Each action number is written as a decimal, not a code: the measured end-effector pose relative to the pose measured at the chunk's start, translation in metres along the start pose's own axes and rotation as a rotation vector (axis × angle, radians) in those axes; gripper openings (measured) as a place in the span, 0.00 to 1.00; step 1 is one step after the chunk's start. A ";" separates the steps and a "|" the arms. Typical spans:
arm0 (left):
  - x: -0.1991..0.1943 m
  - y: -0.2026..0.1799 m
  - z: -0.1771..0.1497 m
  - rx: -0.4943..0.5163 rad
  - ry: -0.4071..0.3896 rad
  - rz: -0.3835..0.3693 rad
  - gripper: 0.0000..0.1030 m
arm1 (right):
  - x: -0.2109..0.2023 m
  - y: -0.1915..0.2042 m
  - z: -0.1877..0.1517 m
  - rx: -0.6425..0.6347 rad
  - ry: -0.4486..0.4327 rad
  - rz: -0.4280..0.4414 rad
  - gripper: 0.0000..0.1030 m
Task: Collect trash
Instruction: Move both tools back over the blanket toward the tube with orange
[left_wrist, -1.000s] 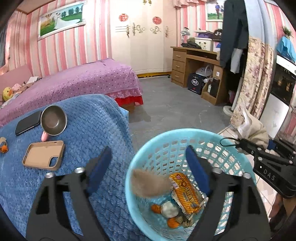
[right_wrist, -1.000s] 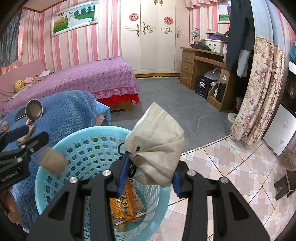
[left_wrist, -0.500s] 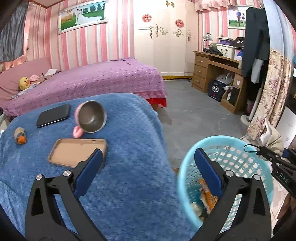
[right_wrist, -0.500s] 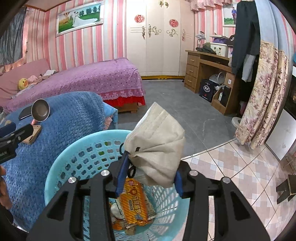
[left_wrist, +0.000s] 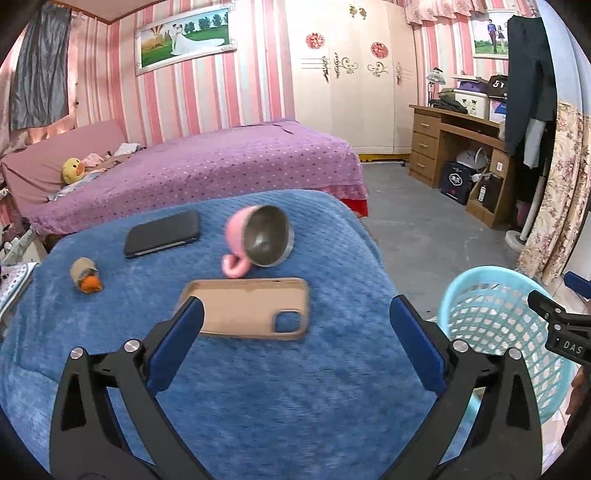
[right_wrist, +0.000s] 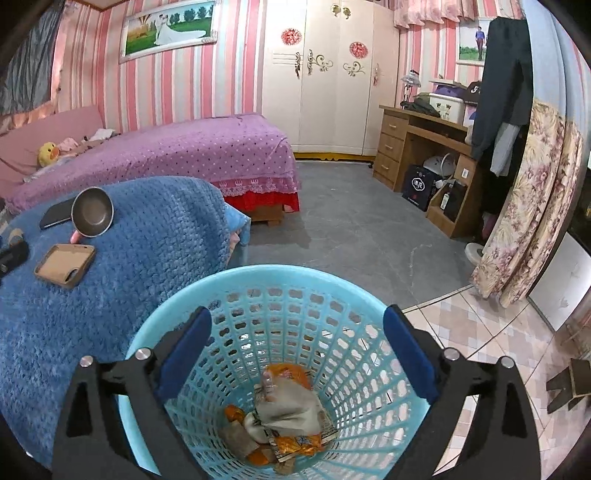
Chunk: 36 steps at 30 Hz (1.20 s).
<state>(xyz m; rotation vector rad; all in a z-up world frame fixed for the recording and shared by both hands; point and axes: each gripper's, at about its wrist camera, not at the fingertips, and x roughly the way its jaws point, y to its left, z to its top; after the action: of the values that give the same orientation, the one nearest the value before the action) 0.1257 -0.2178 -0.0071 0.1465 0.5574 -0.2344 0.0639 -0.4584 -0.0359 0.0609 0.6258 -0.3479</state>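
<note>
Right gripper (right_wrist: 295, 350) over basket (right_wrist: 402, 328), jaws opening, nothing between them. Mask (right_wrist: 288, 410) lying in basket bottom on snack wrappers (right_wrist: 295, 443). Left gripper (left_wrist: 295, 339) spread wide, empty, above blue blanket (left_wrist: 295, 406). Ahead: phone case (left_wrist: 247, 308), tipped pink cup (left_wrist: 258, 240), black phone (left_wrist: 162, 233), small orange scrap (left_wrist: 85, 280). Only the scrap judged trash. Risks: wide jaws clipping case or cup on approach; rounded scrap rolling off soft blanket under a careless pinch.
</note>
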 end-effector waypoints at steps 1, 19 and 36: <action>-0.002 0.009 0.001 0.000 -0.005 0.010 0.94 | 0.001 0.004 0.001 0.001 0.005 -0.003 0.89; -0.012 0.158 0.007 -0.083 -0.008 0.132 0.95 | 0.001 0.087 0.015 -0.029 -0.022 -0.015 0.95; 0.020 0.312 -0.019 -0.147 0.039 0.369 0.95 | 0.009 0.236 0.037 -0.126 -0.023 0.195 0.95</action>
<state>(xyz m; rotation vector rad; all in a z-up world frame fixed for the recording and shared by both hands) 0.2136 0.0824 -0.0108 0.1086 0.5740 0.1687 0.1711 -0.2452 -0.0221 -0.0026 0.6123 -0.1199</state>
